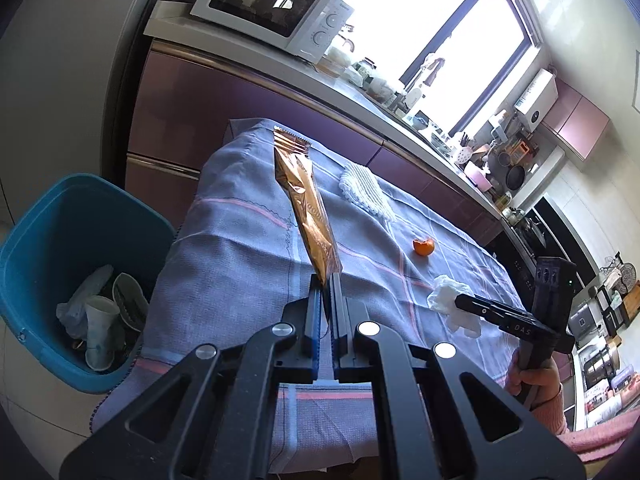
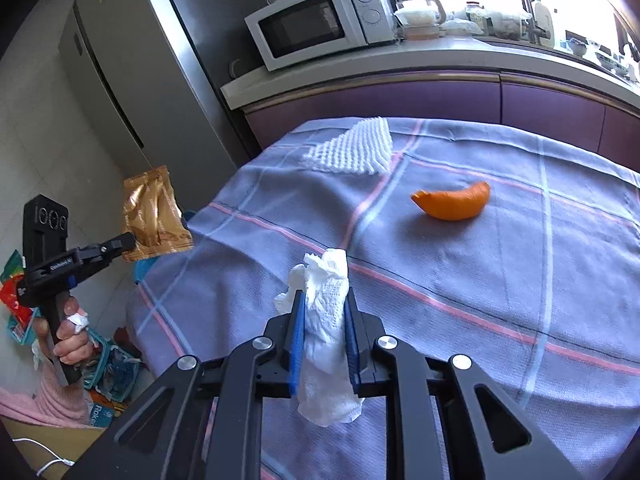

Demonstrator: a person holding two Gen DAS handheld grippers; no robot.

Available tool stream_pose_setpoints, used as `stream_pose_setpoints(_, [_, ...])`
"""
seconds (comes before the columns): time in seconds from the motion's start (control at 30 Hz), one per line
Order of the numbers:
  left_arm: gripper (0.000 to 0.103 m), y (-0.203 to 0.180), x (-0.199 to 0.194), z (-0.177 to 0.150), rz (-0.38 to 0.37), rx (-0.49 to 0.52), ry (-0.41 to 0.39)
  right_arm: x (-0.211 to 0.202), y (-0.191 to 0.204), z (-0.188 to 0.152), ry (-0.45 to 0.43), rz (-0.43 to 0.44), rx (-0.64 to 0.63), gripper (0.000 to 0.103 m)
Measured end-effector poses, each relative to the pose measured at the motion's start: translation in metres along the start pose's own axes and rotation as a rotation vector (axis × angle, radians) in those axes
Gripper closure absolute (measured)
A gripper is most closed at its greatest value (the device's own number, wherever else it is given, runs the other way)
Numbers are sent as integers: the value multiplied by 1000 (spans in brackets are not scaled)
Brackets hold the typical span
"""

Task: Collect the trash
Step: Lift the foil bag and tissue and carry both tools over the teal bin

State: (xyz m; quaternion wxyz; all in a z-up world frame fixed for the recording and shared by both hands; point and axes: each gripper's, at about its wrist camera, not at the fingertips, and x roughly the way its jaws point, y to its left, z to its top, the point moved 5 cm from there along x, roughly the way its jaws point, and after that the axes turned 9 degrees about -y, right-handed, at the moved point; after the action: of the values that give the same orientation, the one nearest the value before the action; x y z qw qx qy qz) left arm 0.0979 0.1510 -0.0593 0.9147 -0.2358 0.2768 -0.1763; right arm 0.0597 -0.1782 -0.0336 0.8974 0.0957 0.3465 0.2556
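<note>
My left gripper [image 1: 326, 282] is shut on the end of a long gold foil wrapper [image 1: 306, 204] and holds it above the table; it also shows in the right wrist view [image 2: 154, 214], with the left gripper [image 2: 130, 242] at the far left. My right gripper [image 2: 324, 300] is shut on a crumpled white tissue [image 2: 326, 332], held above the checked blue-grey tablecloth [image 2: 500, 280]. In the left wrist view the right gripper [image 1: 460, 301] holds the tissue [image 1: 448, 300] at the right. An orange peel [image 2: 454, 202] lies on the cloth, also seen in the left wrist view [image 1: 423, 246].
A blue bin [image 1: 48, 240] with cups and tissue in it stands on the floor left of the table. A white knitted cloth [image 2: 352, 146] lies at the table's far side. A counter with a microwave [image 2: 320, 20] runs behind. Packets litter the floor at left [image 2: 16, 300].
</note>
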Motion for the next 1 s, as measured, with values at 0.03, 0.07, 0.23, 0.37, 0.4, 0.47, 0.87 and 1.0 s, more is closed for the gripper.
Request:
stream_pose_setpoints(0.03, [99,3,-4,2,7,-7,-10,0,7,3,-6,20,-8,86])
stream_pose_setpoints(0.07, [99,6,-8,3,12,-10,-19,1,15,7,-15,41,-19,86])
stream_pose_setpoints(0.23, [99,25,-30,9,59,-35,-66,13,54,21,-25,148,-56,86])
stream_pose_setpoints(0.37, [99,45,-45,11,89,-64,-93,30,86,29,-11,220,-83,86])
stream_pose_setpoints(0.4, [99,50,-49,11,98,-71,-98,34,93,30,-8,231,-90,86])
stream_pose_setpoints(0.47, [99,58,-54,12,113,-81,-105,43,108,31,7,260,-105,86])
stream_pose_setpoints(0.87, [99,95,-72,11,174,-117,-120,96,171,38,78,371,-162,86])
stream_pose_setpoints(1.0, [99,106,-72,10,198,-130,-116,113,187,39,98,391,-176,86])
